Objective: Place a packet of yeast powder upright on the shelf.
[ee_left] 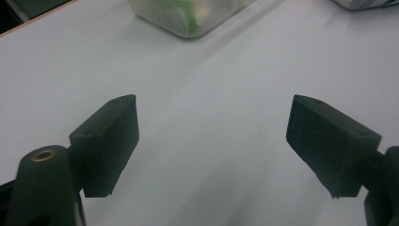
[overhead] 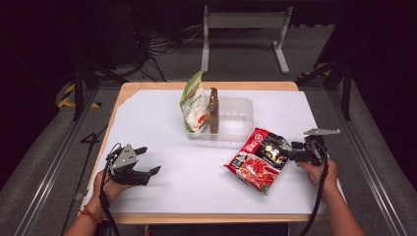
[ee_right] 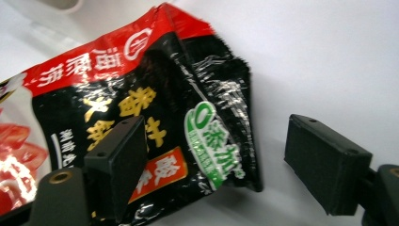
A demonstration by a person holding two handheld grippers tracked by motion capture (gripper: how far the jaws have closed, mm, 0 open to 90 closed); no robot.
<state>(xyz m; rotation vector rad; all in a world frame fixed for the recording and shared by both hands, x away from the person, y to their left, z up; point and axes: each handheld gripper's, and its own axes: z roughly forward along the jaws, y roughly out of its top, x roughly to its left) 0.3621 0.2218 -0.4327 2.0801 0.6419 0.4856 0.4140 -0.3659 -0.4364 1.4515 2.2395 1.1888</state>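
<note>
Lying flat on the white worktop (overhead: 162,128), the red-and-black sauce packet (overhead: 259,160) sits at about 4 o'clock from the clear plastic tray (overhead: 241,110), just beside the tray's near corner. Its long axis runs on a diagonal, from roughly 1 o'clock down to 7 o'clock in the high view: the end with the red band and logo points up toward the tray, while the end printed with red food points toward the person's edge of the worktop.

At the packet's 3 o'clock edge is the right gripper (overhead: 295,156), held level in the right hand (overhead: 319,172) and aimed at 9 o'clock. Its fingers (ee_right: 117,160) stand apart; in the right gripper view one finger overlaps the packet's printed face and the other stands off over bare worktop, with the packet's crinkled black edge between them. Whether a pad touches the film cannot be told.

Well apart, at about 8 o'clock from the tray, the left gripper (overhead: 145,169) is held in the left hand (overhead: 108,187). Its fingers (ee_left: 110,141) are spread wide over bare worktop, with nothing between them.

Inside the tray, a green-and-white pouch (overhead: 193,103) and a slim brown packet (overhead: 213,110) stand upright at its 9 o'clock end.
</note>
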